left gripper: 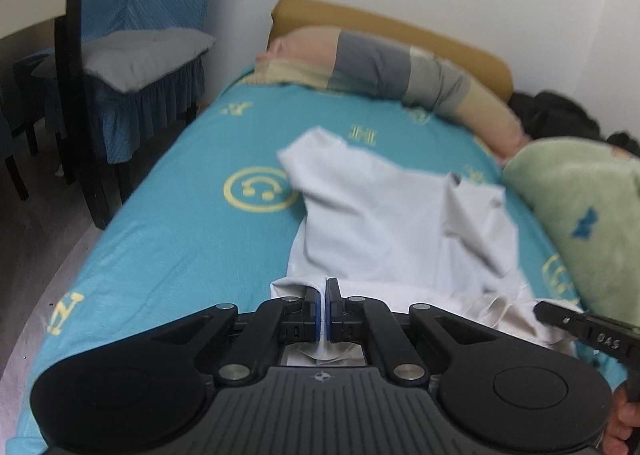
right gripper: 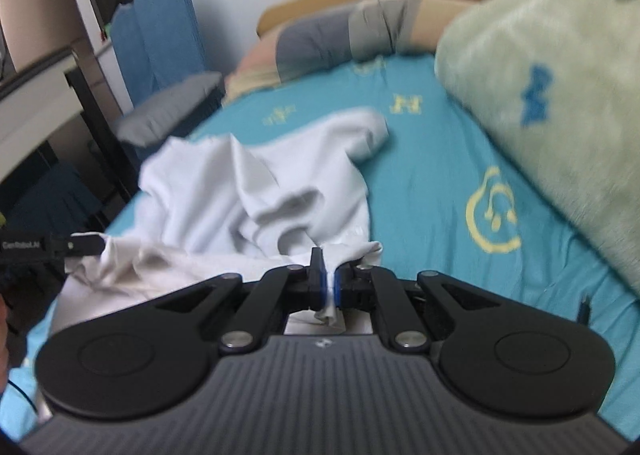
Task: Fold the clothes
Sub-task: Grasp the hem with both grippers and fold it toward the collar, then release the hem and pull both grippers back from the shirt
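Observation:
A white T-shirt (left gripper: 392,215) lies rumpled on the teal bed sheet (left gripper: 180,223). It also shows in the right wrist view (right gripper: 248,183), with one sleeve pointing toward the headboard. My left gripper (left gripper: 323,295) is shut on the shirt's near hem at its left corner. My right gripper (right gripper: 329,275) is shut on the near hem at the other corner, with cloth bunched between its pads. The right gripper's tip (left gripper: 560,315) shows at the lower right of the left wrist view. The left gripper's tip (right gripper: 80,245) shows at the left of the right wrist view.
A rolled striped blanket (left gripper: 400,67) lies across the head of the bed against a tan headboard (left gripper: 460,43). A pale green fleece blanket (right gripper: 540,103) is heaped along the right side. A chair with a blue cover and grey cushion (left gripper: 144,51) stands left of the bed.

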Action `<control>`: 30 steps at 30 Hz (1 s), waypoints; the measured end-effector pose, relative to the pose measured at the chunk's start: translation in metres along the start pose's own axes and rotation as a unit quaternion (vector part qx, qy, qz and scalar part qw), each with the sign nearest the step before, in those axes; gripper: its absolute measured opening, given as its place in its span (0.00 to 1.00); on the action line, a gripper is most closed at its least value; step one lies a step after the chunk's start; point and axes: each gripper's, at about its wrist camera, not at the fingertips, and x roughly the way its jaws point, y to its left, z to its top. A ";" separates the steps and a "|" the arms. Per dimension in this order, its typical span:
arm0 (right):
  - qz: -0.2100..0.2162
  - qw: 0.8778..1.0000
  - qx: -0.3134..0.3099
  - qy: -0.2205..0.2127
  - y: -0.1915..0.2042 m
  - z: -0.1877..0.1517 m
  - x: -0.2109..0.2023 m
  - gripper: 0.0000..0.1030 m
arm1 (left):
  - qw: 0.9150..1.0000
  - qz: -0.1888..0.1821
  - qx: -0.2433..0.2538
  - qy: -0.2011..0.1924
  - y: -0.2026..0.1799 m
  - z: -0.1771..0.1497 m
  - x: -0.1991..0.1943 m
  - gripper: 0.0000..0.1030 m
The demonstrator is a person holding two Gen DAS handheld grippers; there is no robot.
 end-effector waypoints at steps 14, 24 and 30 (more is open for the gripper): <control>0.009 0.999 0.007 -0.033 0.028 0.013 -0.069 0.75 | 0.999 -0.008 0.027 -0.044 -0.038 -0.011 -0.091 0.81; 0.009 0.995 -0.044 -0.095 0.072 0.007 -0.160 0.75 | 0.992 -0.009 0.057 -0.108 -0.075 -0.038 -0.195 0.95; 0.018 0.994 -0.037 -0.098 0.082 -0.010 -0.195 0.75 | 0.989 -0.013 0.057 -0.136 -0.083 -0.055 -0.249 0.99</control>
